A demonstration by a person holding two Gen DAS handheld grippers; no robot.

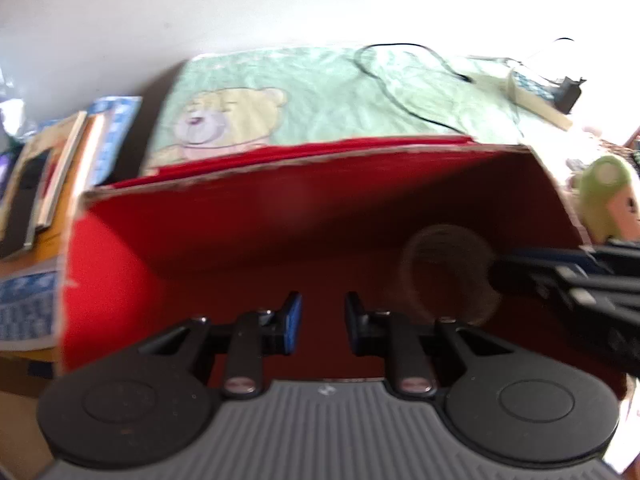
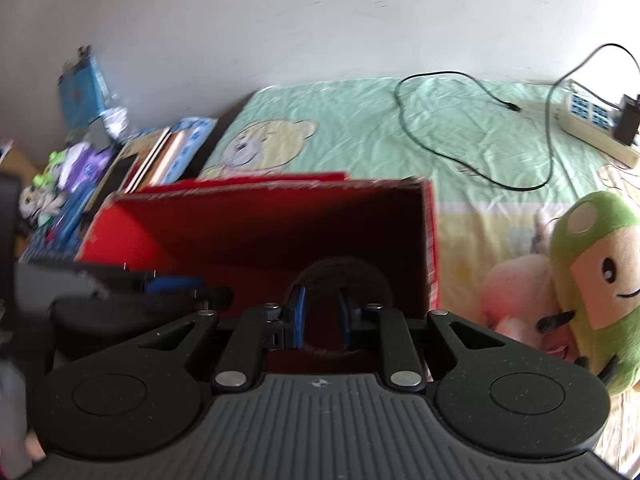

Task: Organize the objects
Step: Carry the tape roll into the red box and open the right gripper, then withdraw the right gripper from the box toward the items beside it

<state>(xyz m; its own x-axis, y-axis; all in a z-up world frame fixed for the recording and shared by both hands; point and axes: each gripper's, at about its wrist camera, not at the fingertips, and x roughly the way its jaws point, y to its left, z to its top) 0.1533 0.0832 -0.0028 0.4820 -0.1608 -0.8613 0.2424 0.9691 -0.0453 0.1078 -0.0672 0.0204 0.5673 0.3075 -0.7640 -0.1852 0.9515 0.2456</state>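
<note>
A red cardboard box (image 1: pixel 240 232) stands open on the bed; it also shows in the right wrist view (image 2: pixel 208 224). A brown tape roll (image 1: pixel 444 276) sits inside it at the right. My right gripper (image 2: pixel 322 316) reaches into the box with its fingers around the tape roll's (image 2: pixel 344 276) rim; blur hides whether they touch. It enters the left wrist view from the right (image 1: pixel 516 276). My left gripper (image 1: pixel 323 320) hangs over the box, slightly open and empty; it also shows in the right wrist view (image 2: pixel 192 288).
A green mushroom plush (image 2: pixel 592 276) and a pink plush (image 2: pixel 516 292) lie right of the box. Books (image 2: pixel 160 156) and toys (image 2: pixel 76 168) lie at left. A black cable (image 2: pixel 460 132) and power strip (image 2: pixel 592 120) lie on the green bear sheet (image 2: pixel 360 128).
</note>
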